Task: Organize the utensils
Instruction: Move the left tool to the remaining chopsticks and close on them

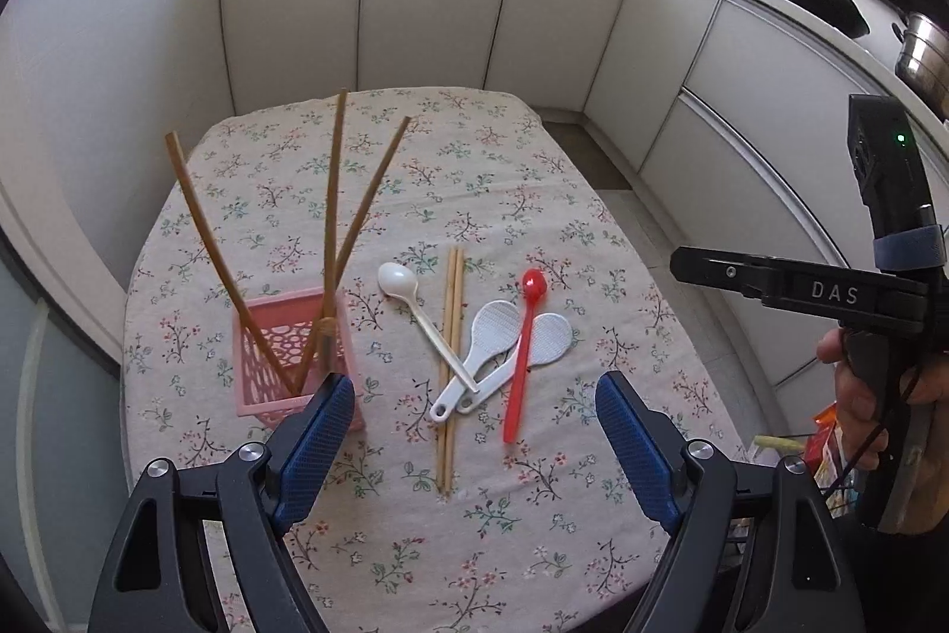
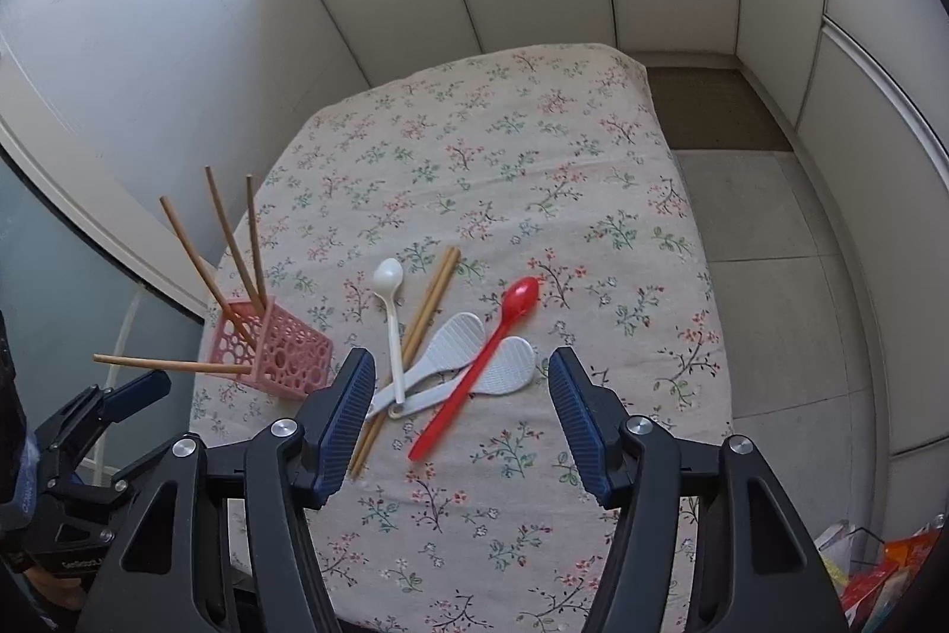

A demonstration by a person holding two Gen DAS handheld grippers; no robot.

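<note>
Your left gripper (image 1: 474, 449) and right gripper (image 2: 459, 419) hover wide apart, empty. Just beyond lies the pile: red spoon (image 2: 474, 366) crossing two rice paddles (image 2: 468, 354), white spoon (image 1: 424, 321), paired chopsticks (image 1: 449, 366). The pink basket (image 1: 279, 366), left, props chopsticks upright, so the loose ones probably belong there.

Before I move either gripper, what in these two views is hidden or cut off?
- Left wrist view: the pink perforated plastic basket has its near right corner covered by the left gripper finger.
- Right wrist view: the pair of loose wooden chopsticks has its lower stretch behind the right gripper finger.
- Both views: handles of the two white rice paddles lie under the white plastic spoon and the red plastic spoon.
</note>
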